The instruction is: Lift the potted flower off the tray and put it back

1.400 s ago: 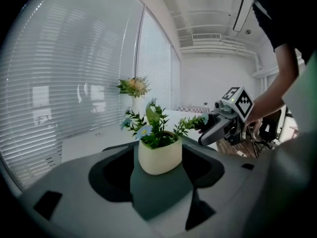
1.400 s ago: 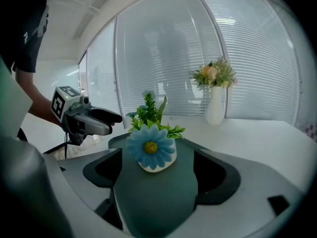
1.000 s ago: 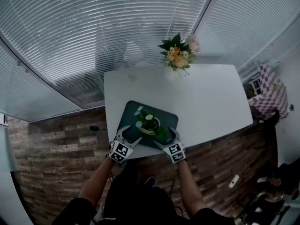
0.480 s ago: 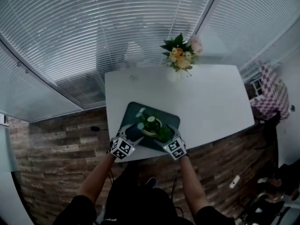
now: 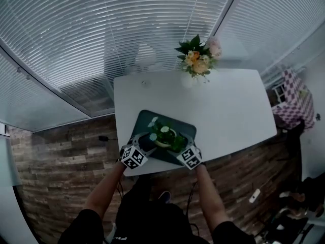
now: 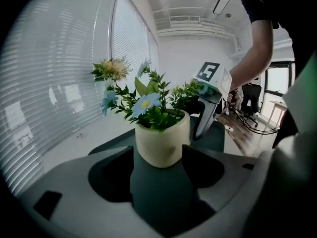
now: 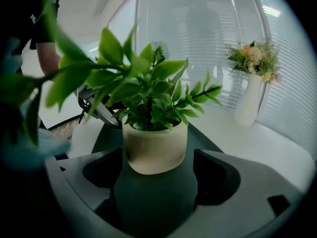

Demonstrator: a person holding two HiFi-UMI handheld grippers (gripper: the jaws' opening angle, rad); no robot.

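Forearms: the person's left forearm [image 5: 104, 192] and right forearm [image 5: 208, 197] are stretching forward over the near table edge, each hand carrying a gripper.
Left gripper [image 6: 157, 151]: it is holding its jaws wide apart, with the pot standing between the two tips. From the head view it is pointing in at the plant from the left, and its marker cube [image 5: 133, 157] is facing up.
Right gripper [image 7: 157, 155]: it is also keeping its jaws spread wide, with the pot sitting between the tips. It is coming in from the right, directly opposite the other gripper, with its own marker cube [image 5: 191, 158] facing up.
Contact: the tips are lying right at the pot's sides, but I cannot tell whether they are pressing on it.
Potted flower [image 5: 163, 136]: it is standing upright on the tray between the two grippers, in a cream pot [image 7: 155, 148] with green leaves and pale blue and white blooms.
Tray [image 5: 185, 130]: dark green, it is lying near the front edge of the table, turned at a slant.
Table [image 5: 228, 105]: white, it is carrying the tray in front and a vase at the back.
Vase [image 7: 247, 100]: white and upright, it is holding a bouquet [image 7: 252, 56] of orange and pink flowers, well apart from the tray.
Blinds [image 5: 101, 34]: they are covering the windows behind the table.
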